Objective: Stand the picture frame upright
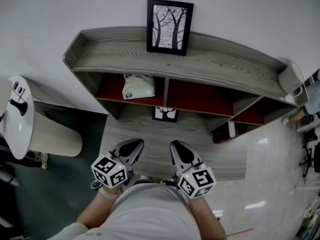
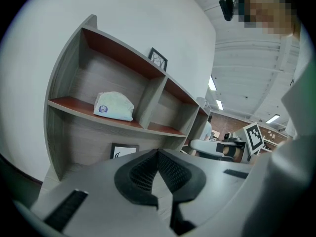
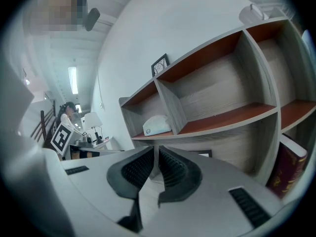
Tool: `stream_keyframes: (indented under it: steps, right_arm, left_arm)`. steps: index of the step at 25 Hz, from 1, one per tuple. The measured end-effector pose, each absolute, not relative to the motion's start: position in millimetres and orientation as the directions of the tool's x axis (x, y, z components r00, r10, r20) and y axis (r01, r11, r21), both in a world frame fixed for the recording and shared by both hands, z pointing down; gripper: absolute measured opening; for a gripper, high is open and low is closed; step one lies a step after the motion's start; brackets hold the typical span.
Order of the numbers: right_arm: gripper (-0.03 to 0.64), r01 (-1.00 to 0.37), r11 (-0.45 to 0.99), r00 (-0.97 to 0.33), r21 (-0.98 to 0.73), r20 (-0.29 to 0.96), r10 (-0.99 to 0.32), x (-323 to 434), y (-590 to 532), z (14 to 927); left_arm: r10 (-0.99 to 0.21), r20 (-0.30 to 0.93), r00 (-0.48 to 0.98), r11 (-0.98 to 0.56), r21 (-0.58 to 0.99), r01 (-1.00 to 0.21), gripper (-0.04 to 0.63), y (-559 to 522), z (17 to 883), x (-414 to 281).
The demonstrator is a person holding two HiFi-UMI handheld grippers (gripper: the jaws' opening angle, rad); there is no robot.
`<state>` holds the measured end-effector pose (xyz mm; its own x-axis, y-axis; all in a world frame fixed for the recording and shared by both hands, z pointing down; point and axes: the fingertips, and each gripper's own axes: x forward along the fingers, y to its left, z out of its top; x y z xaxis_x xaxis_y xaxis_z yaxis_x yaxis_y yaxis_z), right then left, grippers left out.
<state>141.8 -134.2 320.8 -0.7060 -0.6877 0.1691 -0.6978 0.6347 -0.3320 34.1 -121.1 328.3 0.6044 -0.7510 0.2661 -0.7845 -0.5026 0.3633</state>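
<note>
A black picture frame (image 1: 169,26) with a tree print stands upright on top of the grey shelf unit (image 1: 115,54), leaning against the white wall. It also shows small in the left gripper view, frame (image 2: 158,59), and in the right gripper view, frame (image 3: 160,64). A second, smaller frame (image 1: 165,114) stands in the lower middle compartment. My left gripper (image 1: 135,144) and right gripper (image 1: 177,145) hang side by side close to my body, well short of the shelf. Both are shut with nothing between the pads, as the left gripper (image 2: 158,154) and right gripper (image 3: 157,152) show in their own views.
A white tissue pack (image 1: 138,87) lies in the upper left compartment. A dark red book (image 3: 289,164) stands in the lower right compartment. A white roll (image 1: 291,78) sits at the shelf top's right end. A round white side table (image 1: 17,116) stands to the left.
</note>
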Motion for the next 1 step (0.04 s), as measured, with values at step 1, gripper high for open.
stream_keyframes:
  steps: [1]
  right_arm:
    - [0.041,-0.697,0.636,-0.707,-0.331,0.17,-0.687,141.5,-134.5,321.2]
  left_arm:
    - [-0.752,0.266,0.603,-0.501,0.364,-0.786,0.015,-121.4,328.6,33.8]
